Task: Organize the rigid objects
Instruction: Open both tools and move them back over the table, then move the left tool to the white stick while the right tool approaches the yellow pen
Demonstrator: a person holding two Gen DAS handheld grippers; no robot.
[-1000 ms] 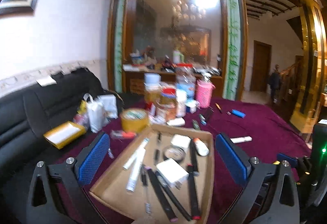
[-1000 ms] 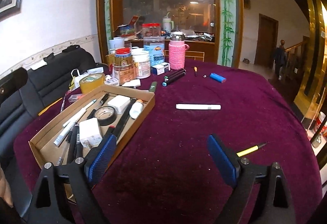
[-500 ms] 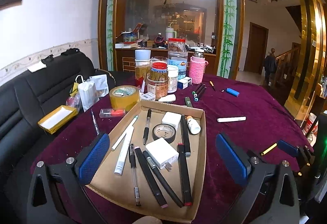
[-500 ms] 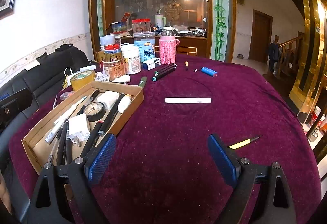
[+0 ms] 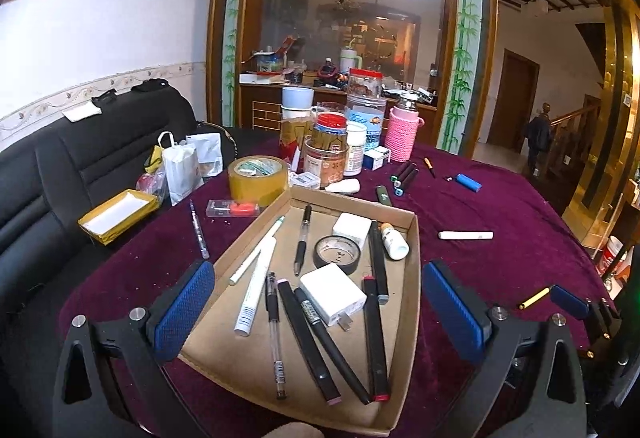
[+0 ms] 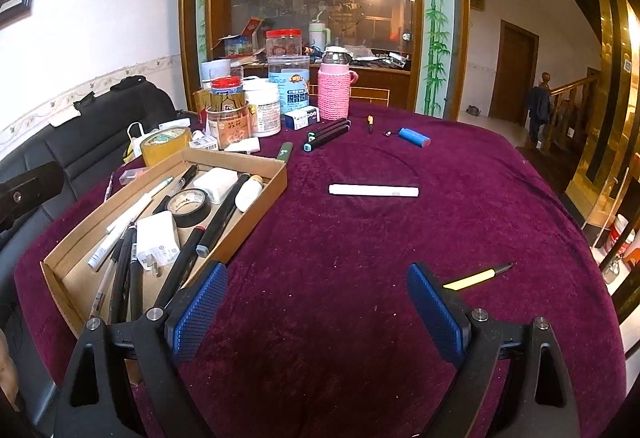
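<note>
In the left wrist view, the left tongs [image 5: 318, 312] are held wide apart with nothing between the blue pads, above the near end of the shallow brown cardboard tray [image 5: 415, 262]. Compared with a second ago, the view is steadier and pulled slightly back, so that more of the tray is seen. Inside the tray lie a white square charger [image 5: 333, 293], a black roll of tape [image 5: 337, 253], a small white bottle [image 5: 394, 241] and several black and white pens. A clear pen [image 5: 199, 229] and a yellow roll of packing tape [image 5: 258, 179] are seen left of the tray on the maroon cloth-covered desk [image 5: 500, 206]; the pen is barely visible from the other camera.

In the right wrist view, the right tongs [image 6: 318, 308] are likewise spread and empty, over bare cloth just right of the tray. The long white stick [image 6: 373, 190] lies well ahead of them, apart from the tray, lower in frame than a second ago. A yellow pencil-like tool [image 6: 476, 277] is seen just beyond the right pad, and a blue cylindrical lighter [image 6: 414, 137] further back.
</note>
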